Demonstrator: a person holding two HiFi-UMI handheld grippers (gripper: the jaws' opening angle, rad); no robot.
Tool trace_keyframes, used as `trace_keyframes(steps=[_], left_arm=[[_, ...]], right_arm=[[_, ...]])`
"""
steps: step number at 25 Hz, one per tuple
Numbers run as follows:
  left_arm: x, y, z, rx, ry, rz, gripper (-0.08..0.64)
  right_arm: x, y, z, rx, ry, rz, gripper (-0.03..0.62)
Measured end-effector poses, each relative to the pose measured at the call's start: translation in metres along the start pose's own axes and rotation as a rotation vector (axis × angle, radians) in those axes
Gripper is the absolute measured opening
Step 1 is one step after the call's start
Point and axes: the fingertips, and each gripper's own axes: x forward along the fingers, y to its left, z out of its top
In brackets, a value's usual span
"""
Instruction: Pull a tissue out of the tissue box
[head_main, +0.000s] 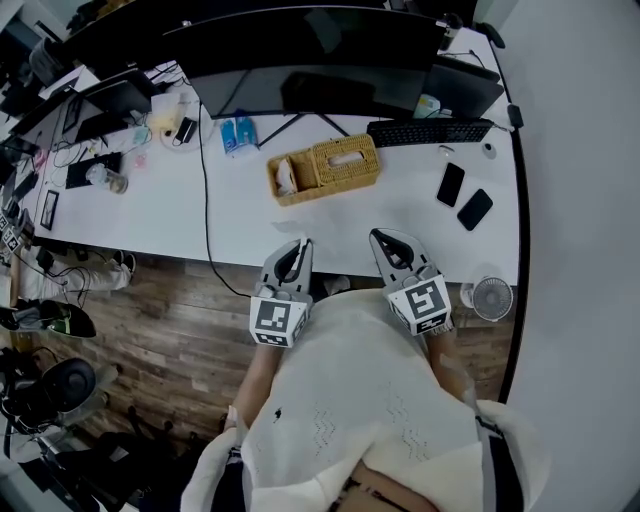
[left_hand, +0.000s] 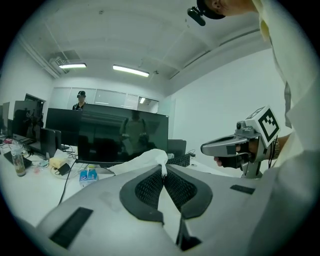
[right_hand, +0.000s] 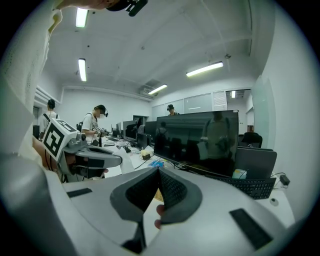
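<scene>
A woven tissue box (head_main: 346, 160) stands on the white desk (head_main: 240, 215), with a tissue showing in its top slot and a woven tray (head_main: 290, 178) joined to its left. My left gripper (head_main: 298, 243) hovers over the desk's near edge, well short of the box. In the left gripper view its jaws (left_hand: 163, 169) are shut on a corner of a white tissue (left_hand: 142, 160), which drapes away to the left. The right gripper (head_main: 384, 236) is beside it, level with it. Its jaws (right_hand: 158, 171) meet at the tips with nothing between them.
A dark monitor (head_main: 300, 60) and a keyboard (head_main: 430, 131) stand behind the box. Two phones (head_main: 450, 184) lie at the right, and a small fan (head_main: 492, 297) sits at the desk's near right corner. A black cable (head_main: 207, 200) crosses the desk. People work at far desks.
</scene>
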Motion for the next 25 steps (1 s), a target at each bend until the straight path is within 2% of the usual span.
trace_keyframes(steps=[12,18,25], left_arm=[[0.0,0.007,0.05,0.016,-0.104,0.009,0.014],[-0.002,0.017,0.078,0.066,-0.168,0.033,0.014],[-0.013,0.021,0.097,0.056,-0.217,0.041,0.014]], right_arm=[[-0.012,-0.012,0.039,-0.035,-0.082,-0.039,0.002],[-0.019,-0.016,0.056,-0.06,-0.124,-0.04,0.002],[-0.03,-0.016,0.082,-0.079,-0.186,-0.044,0.002]])
